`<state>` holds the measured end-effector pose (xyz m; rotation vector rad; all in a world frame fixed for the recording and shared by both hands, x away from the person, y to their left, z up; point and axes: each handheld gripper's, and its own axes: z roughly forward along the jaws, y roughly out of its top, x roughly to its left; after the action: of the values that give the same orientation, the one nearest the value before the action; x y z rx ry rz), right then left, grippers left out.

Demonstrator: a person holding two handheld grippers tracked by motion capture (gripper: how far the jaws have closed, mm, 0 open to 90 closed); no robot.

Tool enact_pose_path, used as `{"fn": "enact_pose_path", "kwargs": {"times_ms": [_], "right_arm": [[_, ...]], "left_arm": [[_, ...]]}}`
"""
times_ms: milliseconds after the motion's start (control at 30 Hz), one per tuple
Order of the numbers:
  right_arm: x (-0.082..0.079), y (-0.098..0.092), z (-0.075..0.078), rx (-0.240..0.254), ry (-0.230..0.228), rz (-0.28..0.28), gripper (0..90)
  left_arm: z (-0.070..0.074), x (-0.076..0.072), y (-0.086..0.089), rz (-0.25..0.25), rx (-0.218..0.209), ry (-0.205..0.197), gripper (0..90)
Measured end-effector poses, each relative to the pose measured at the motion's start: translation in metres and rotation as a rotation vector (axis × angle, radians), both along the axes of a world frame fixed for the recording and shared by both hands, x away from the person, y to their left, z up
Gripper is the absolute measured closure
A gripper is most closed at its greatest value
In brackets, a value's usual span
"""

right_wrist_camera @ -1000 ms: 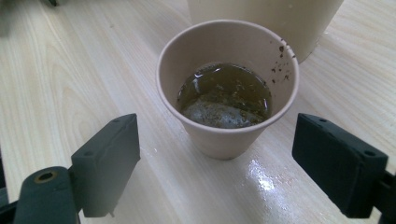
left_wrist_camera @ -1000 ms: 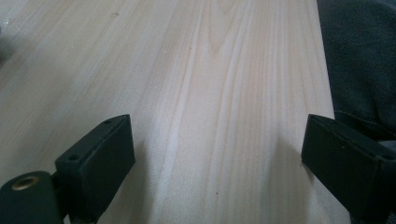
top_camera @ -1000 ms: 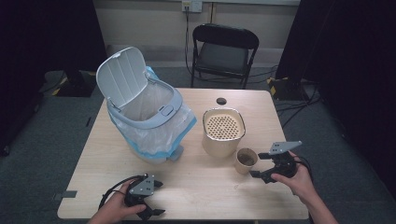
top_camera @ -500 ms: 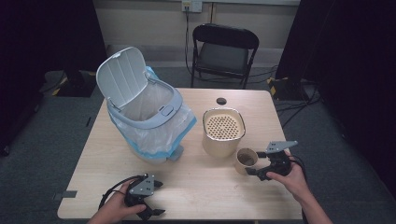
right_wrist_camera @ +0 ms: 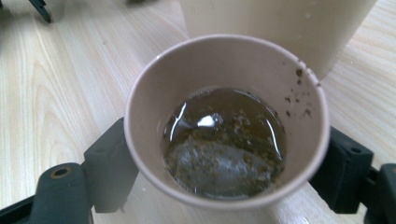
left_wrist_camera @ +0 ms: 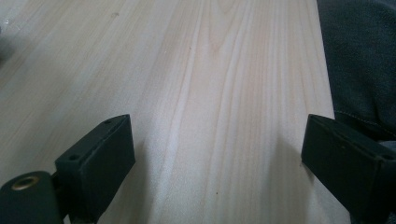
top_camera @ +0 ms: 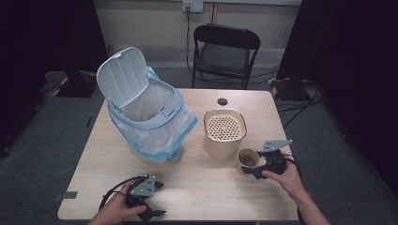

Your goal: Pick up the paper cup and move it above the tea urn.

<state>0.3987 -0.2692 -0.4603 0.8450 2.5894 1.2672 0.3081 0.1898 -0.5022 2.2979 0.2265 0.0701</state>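
A beige paper cup (top_camera: 247, 159) with brown liquid and dregs in it (right_wrist_camera: 224, 135) stands on the wooden table (top_camera: 202, 187), right of centre. My right gripper (top_camera: 251, 168) reaches it from the right. Its jaws have just been closing and now press the cup's sides (right_wrist_camera: 227, 168). At the near left edge my left gripper (top_camera: 158, 199) rests on the table, open, with only bare wood between its jaws (left_wrist_camera: 215, 158).
A beige container with a perforated lid (top_camera: 224, 131) stands just behind the cup (right_wrist_camera: 280, 23). A grey bin with a plastic liner and raised lid (top_camera: 145, 117) fills the table's left. A small black disc (top_camera: 222, 101) lies at the far edge, with a chair (top_camera: 225, 51) beyond.
My right gripper has moved left and down to the cup and its jaws have come in around it. The left gripper has stayed put.
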Motion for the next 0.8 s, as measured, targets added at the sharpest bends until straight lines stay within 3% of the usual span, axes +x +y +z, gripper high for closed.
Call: {"fn": "enact_pose_path", "kwargs": {"times_ms": [800], "right_arm": [[0.000, 0.001, -0.011, -0.001, -0.011, -0.005, 25.5]], "left_arm": [[0.000, 0.000, 0.000, 0.000, 0.001, 0.000, 8.9]]}}
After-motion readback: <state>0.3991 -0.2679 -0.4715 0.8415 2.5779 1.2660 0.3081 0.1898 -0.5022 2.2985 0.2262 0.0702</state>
